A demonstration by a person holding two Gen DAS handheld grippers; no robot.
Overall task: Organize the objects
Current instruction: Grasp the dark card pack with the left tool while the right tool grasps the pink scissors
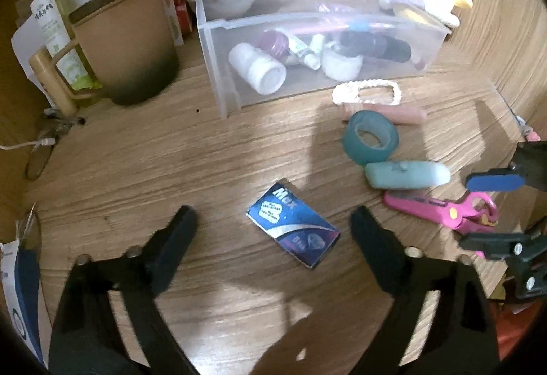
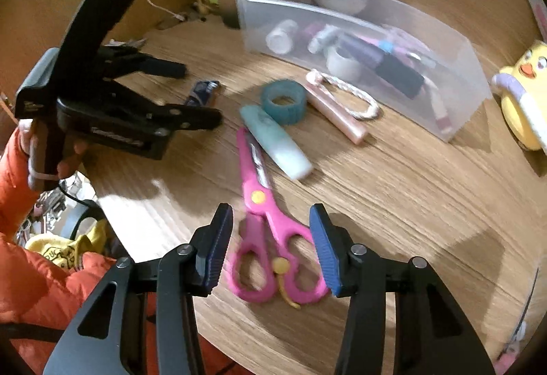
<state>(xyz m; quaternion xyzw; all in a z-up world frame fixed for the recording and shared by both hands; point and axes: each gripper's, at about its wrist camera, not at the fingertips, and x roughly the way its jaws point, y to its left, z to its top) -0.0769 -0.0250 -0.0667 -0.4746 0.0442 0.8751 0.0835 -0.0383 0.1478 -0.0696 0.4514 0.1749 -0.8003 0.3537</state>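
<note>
While spread wide, left gripper [image 1: 273, 221] low-centre over blue box [image 1: 293, 225] on desk [image 1: 171, 152]. Right gripper [image 2: 270, 245] also parted, bottom-centre, flanking pink scissors [image 2: 263, 221] handles. Clear organizer bin [image 2: 427, 50] upper right, partly filled.

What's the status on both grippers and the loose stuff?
Left gripper open, straddling blue box. Right gripper open around pink scissors handles. Bin beyond; tape roll, teal tube loose between.
</note>
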